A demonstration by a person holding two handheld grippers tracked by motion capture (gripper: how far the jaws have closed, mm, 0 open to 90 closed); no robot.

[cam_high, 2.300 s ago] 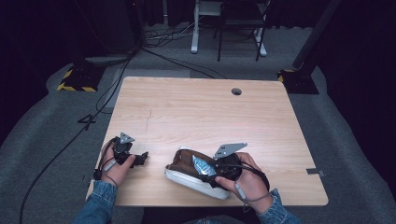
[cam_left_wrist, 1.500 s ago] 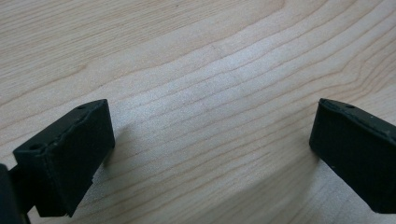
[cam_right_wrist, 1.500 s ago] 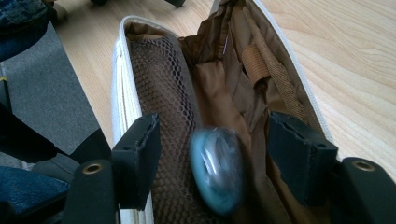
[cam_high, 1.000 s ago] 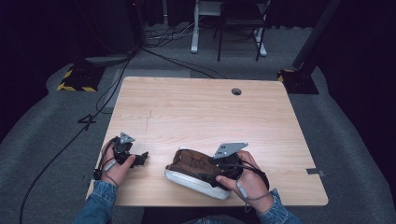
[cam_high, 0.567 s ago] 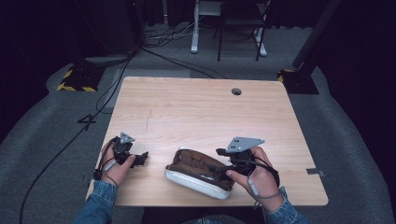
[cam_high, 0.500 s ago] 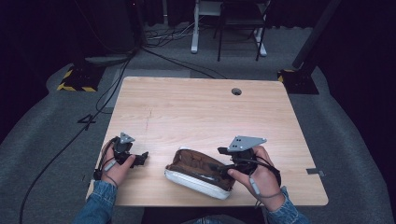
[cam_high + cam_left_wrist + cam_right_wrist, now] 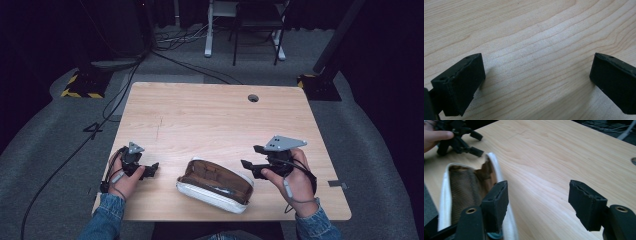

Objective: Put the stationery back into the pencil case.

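A white-edged pouch [image 7: 215, 185] with a brown lining lies open near the front edge of the wooden counter [image 7: 210, 115]; what it holds cannot be made out. Just to its right, the right gripper [image 7: 254, 159] hovers with jaws wide apart, holding nothing. To its left, the left gripper [image 7: 151, 169] rests low, jaws also spread over bare wood. Farther back, a round cable hole [image 7: 253, 98] sits in the counter.

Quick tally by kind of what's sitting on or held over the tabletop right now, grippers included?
Pouches, white outside with brown lining, lying open: 1
Handheld grippers: 2, the left gripper and the right gripper, both open
Total: 3
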